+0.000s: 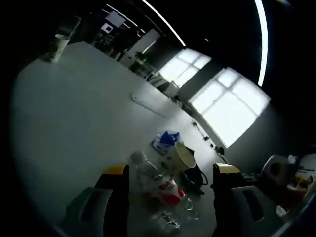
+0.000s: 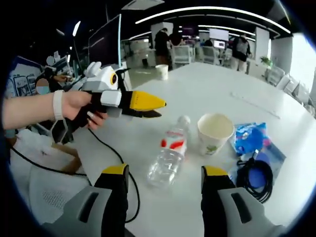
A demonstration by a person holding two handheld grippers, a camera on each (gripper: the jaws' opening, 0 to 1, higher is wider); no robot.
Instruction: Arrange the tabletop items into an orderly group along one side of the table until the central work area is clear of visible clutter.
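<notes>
A clear plastic bottle with a red label lies on its side on the white table. Its base end rests between the tips of my open right gripper, untouched by either jaw. Just right of it a white paper cup stands upright, then a blue packet and a coiled black cable. A hand holds my left gripper above the table, left of the bottle's cap. In the left gripper view that gripper is open over the bottle, with the cup, packet and cable behind.
A second paper cup stands far off near the table's far edge, also the cup in the left gripper view. A thin pale strip lies flat on the right. A monitor stands at the left edge. A black cord trails across the near table.
</notes>
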